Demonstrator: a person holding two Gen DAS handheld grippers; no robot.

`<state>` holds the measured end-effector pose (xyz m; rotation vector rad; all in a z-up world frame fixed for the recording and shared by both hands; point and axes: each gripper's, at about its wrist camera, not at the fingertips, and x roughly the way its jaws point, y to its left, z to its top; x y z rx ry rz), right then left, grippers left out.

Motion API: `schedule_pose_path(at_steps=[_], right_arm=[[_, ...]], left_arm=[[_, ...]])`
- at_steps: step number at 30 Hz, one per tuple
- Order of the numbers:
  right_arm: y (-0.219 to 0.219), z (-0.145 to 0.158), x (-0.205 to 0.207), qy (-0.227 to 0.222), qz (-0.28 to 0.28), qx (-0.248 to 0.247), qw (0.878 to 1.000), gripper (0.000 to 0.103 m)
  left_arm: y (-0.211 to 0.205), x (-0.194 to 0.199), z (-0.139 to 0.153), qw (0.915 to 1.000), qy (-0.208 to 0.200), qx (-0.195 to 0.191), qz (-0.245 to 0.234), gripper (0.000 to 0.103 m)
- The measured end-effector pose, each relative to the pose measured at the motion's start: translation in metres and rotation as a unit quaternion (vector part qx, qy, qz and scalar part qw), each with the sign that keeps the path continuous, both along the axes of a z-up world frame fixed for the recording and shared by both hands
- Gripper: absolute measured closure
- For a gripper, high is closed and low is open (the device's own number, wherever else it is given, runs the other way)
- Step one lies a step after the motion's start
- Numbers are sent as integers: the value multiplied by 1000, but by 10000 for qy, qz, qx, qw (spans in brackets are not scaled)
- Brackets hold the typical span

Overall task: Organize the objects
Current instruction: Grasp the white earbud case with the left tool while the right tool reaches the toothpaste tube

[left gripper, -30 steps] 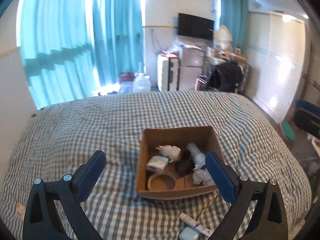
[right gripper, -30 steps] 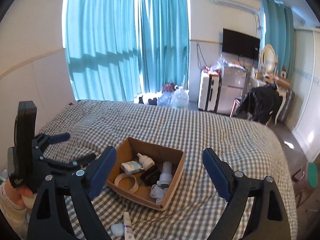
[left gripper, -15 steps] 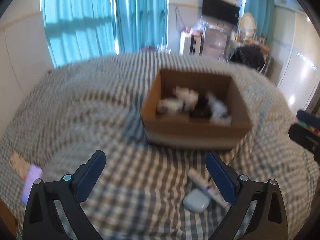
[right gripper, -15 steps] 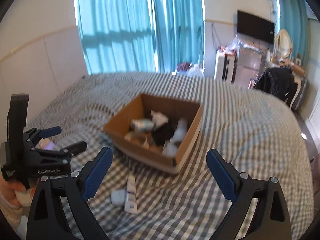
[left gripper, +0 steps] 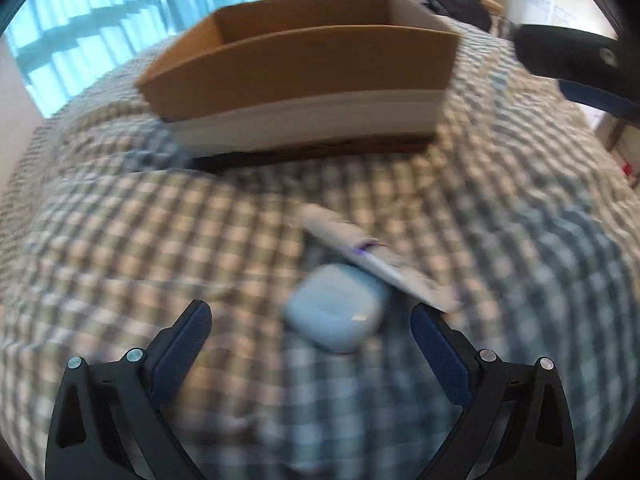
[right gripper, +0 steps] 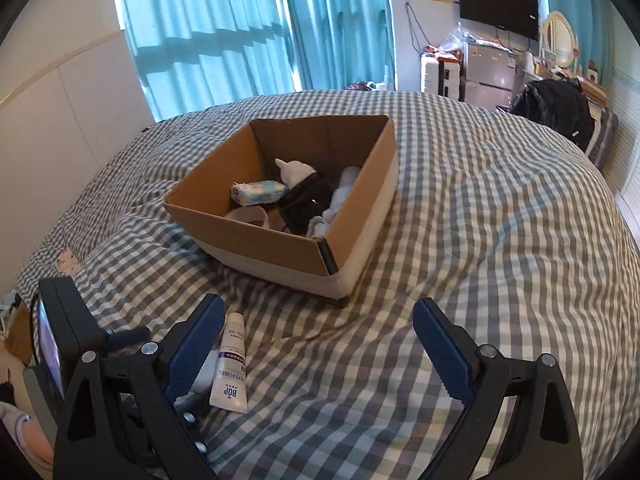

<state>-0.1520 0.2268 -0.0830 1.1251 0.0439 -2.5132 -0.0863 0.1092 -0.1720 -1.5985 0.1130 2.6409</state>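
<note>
My left gripper (left gripper: 310, 322) has dropped low toward the checked bedspread (left gripper: 120, 248) since a moment ago, so the cardboard box (left gripper: 304, 64) now looms above and beyond it. Its jaws stand wide apart, holding nothing, with the pale blue earbud case (left gripper: 336, 306) lying just ahead between them. The white tube (left gripper: 376, 258) lies touching the case, on the side nearer the box. My right gripper (right gripper: 318, 336) hangs higher, jaws equally wide and empty, on the near side of the box from its open top, where small items lie inside.
</note>
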Motion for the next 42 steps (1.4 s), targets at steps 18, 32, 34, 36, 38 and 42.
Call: schedule_pose_path(at_steps=[18, 32, 34, 36, 38, 42], right_arm=[[-16, 5, 9, -93, 39, 187, 9998, 8], [-82, -57, -7, -995, 498, 148, 9937, 8], [-92, -67, -11, -1161, 535, 215, 9916, 9], [-101, -76, -13, -1277, 599, 349, 9894, 17], [-111, -87, -13, -1357, 686, 541, 9869, 26], [-126, -103, -11, -1514, 791, 873, 9814, 42]], left_arm=[[-47, 25, 21, 9951, -31, 892, 434, 45], [-98, 11, 67, 9978, 496, 210, 381, 45], [-105, 11, 67, 9976, 529, 199, 390, 45], [-107, 10, 69, 9974, 559, 225, 398, 45], [-110, 10, 68, 9971, 576, 317, 373, 45], [-111, 10, 67, 9970, 629, 343, 288, 45]])
